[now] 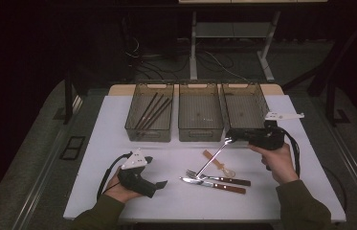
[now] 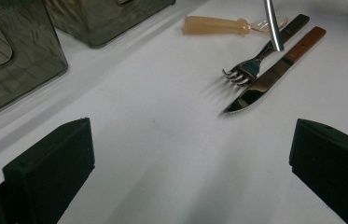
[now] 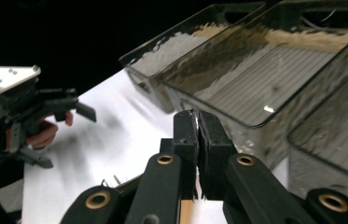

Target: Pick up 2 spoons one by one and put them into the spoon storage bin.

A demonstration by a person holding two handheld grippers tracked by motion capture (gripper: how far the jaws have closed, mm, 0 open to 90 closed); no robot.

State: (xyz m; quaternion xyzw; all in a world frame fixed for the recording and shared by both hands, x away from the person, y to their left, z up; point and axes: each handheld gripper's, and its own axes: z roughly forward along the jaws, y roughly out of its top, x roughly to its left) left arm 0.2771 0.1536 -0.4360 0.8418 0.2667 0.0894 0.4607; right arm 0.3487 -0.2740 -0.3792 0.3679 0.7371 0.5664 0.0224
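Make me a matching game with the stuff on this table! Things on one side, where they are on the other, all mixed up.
Things:
1. chopsticks
2. metal spoon
3. knife
4. left gripper

Places or states:
A. lying flat on the white table, just nearer the person than the fork
B. jaws wide open, nothing between them
C. inside the left bin
D. lifted at a slant, pinched in the right gripper

Pairs: 1-C, 2-D, 3-A, 4-B
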